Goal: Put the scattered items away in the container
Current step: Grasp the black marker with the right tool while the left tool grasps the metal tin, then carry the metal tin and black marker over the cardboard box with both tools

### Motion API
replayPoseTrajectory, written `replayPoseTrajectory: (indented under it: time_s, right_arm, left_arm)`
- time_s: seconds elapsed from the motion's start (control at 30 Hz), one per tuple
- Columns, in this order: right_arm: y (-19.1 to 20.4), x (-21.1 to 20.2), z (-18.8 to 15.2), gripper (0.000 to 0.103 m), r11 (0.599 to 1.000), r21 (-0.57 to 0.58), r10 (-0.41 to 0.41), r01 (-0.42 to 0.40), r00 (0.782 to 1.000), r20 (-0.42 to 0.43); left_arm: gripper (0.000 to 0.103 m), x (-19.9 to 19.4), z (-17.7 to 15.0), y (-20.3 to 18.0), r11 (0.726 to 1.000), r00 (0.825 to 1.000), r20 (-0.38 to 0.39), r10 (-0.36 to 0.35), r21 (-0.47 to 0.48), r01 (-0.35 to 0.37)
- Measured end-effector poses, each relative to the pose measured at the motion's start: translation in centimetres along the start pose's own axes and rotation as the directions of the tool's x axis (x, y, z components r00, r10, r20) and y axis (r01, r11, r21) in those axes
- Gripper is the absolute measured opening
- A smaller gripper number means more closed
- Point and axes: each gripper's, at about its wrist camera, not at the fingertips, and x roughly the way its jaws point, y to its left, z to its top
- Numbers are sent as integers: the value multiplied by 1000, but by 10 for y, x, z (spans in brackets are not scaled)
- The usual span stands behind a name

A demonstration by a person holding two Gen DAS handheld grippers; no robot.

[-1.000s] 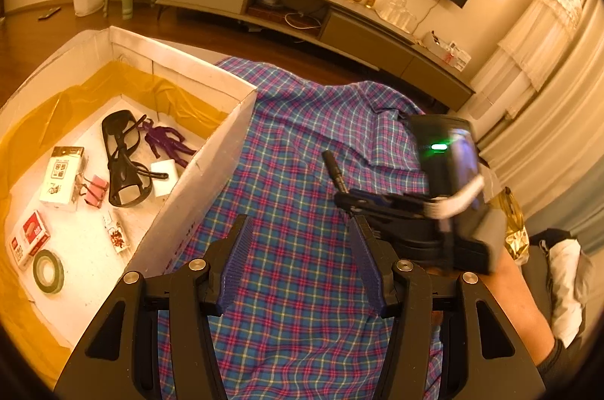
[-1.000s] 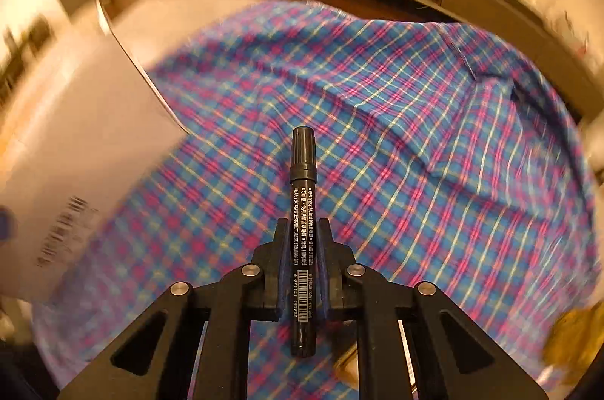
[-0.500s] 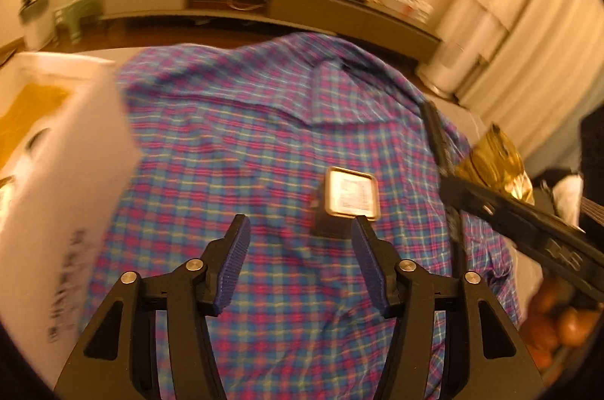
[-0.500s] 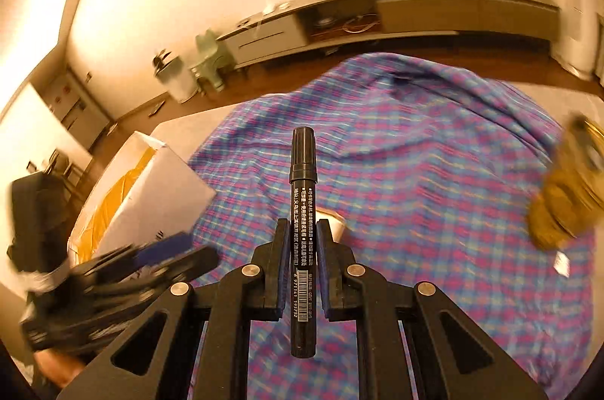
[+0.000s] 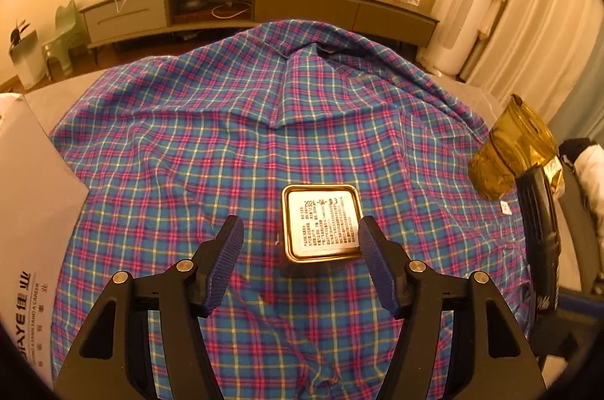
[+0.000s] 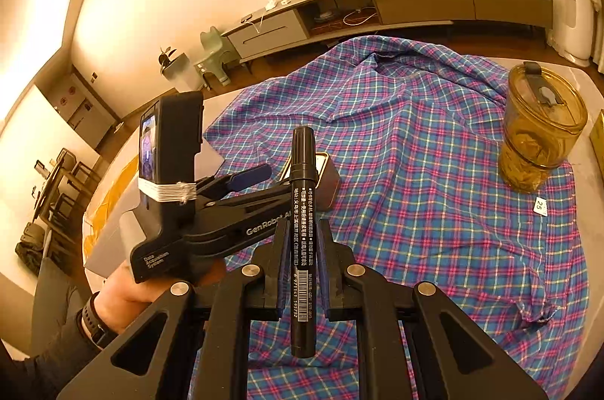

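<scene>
A small square gold tin (image 5: 321, 224) with a white label lies on the plaid cloth (image 5: 181, 136). My left gripper (image 5: 299, 230) hovers just over it. Its jaws are opening, and the tin sits between them, close to the right finger (image 5: 372, 260); the pads do not press on it. My right gripper (image 6: 304, 230) is shut on a black marker (image 6: 303, 173) that sticks out forward. In the right wrist view the left gripper's blue finger pad (image 6: 253, 173) and the tin (image 6: 329, 179) lie just beyond the marker. The white cardboard box (image 5: 34, 211) stands at the left.
An amber lidded jar (image 6: 540, 132) stands on the cloth's right edge, with a small white tag (image 6: 540, 205) beside it. A hand with a wristwatch (image 6: 124, 302) holds the left gripper. A long low cabinet (image 5: 302, 3) runs along the far wall.
The left gripper swung right from beside the box to over the tin, and its jaws spread wider. The right gripper, still holding the marker, rose and turned toward the box side.
</scene>
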Motion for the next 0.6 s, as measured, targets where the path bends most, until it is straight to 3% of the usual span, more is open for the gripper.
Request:
replayPoseTrajectory:
  time_s: [0.27,0.4,0.47,0.6]
  right_arm:
    - [1,-1,-9,14,1000,30,8,-8,1000,5]
    - [2,-4,-14,14,999,43,3,-4,1000,14]
    - [3,-2,-15,14,999,38,-5,5,1000,13]
    - [5,1,-17,14,1000,29,-12,12,1000,7]
  left_arm:
    - [68,2,5,-6,999,999,-9,-34,-20,34]
    - [68,10,3,-10,1000,999,-33,-16,-14,15]
    - [68,17,0,-7,999,999,-49,6,-33,-8]
    - [66,26,-2,0,996,998,-58,-27,-82,22]
